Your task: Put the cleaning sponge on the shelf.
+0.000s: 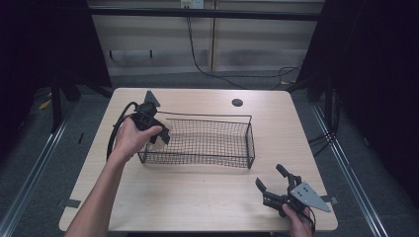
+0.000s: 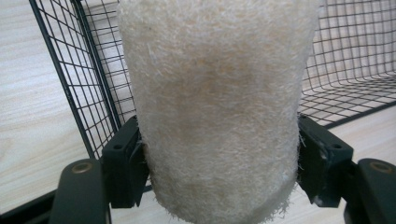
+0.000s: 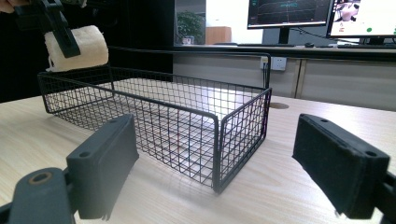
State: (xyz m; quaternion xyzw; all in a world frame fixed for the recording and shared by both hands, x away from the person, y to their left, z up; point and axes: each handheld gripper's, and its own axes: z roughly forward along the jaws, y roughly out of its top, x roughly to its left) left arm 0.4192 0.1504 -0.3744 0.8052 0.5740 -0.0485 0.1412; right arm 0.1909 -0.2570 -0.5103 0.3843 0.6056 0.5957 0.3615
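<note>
Loofah (image 2: 215, 107), cream, fibrous, cylindrical, clamped in left gripper (image 2: 219, 163).

Your cream, fibrous loofah roll (image 2: 215, 107) sits clamped between the left jaws, held above the black wire basket's (image 1: 207, 160) left end.

Wire basket (image 1: 207, 140) on wooden table (image 1: 197, 197)

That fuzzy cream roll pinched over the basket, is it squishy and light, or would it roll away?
The roll looks fibrous, so it probably grips well and hardly slips. The left tool holds it without visible crushing, suggesting it's fairly firm yet likely light. Being cylindrical, it might roll if dropped in the wire basket.
</note>
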